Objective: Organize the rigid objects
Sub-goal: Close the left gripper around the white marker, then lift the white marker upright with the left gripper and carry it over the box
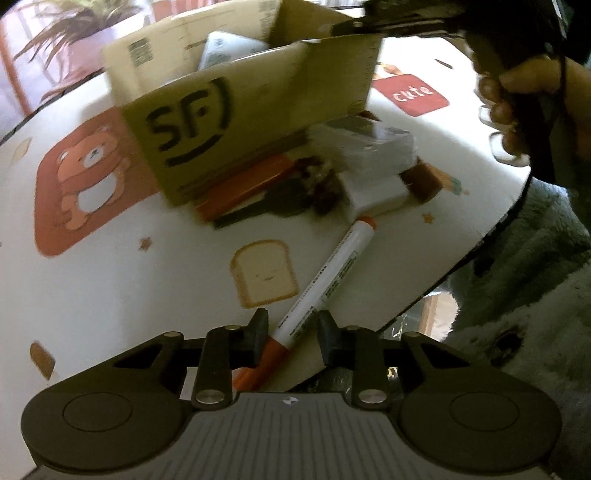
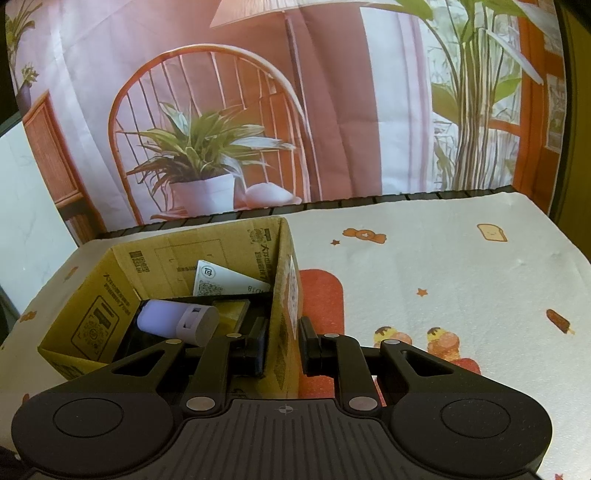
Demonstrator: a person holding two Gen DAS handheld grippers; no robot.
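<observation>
A white marker point(image 1: 325, 280) with orange ends lies slantwise on the printed tablecloth point(image 1: 110, 295). My left gripper point(image 1: 291, 334) points down over its near end, and both pads sit close against the barrel. In the right wrist view my right gripper point(image 2: 284, 345) is shut on the right wall of the open cardboard box point(image 2: 284, 280). Inside the box lie a lavender cylinder point(image 2: 173, 317) with a pale cap and a white card point(image 2: 221, 280). The left wrist view shows the box point(image 1: 240, 122) tilted, with its flap in the dark right gripper point(image 1: 364, 26) at the top.
Beside the box lies a pile: an orange flat case point(image 1: 243, 184), a black item point(image 1: 280, 199), a white box point(image 1: 373, 192), a clear-wrapped pack point(image 1: 369, 144) and a brown block point(image 1: 421, 181). The table edge point(image 1: 461, 258) runs close on the right, by a fuzzy sleeve point(image 1: 535, 295).
</observation>
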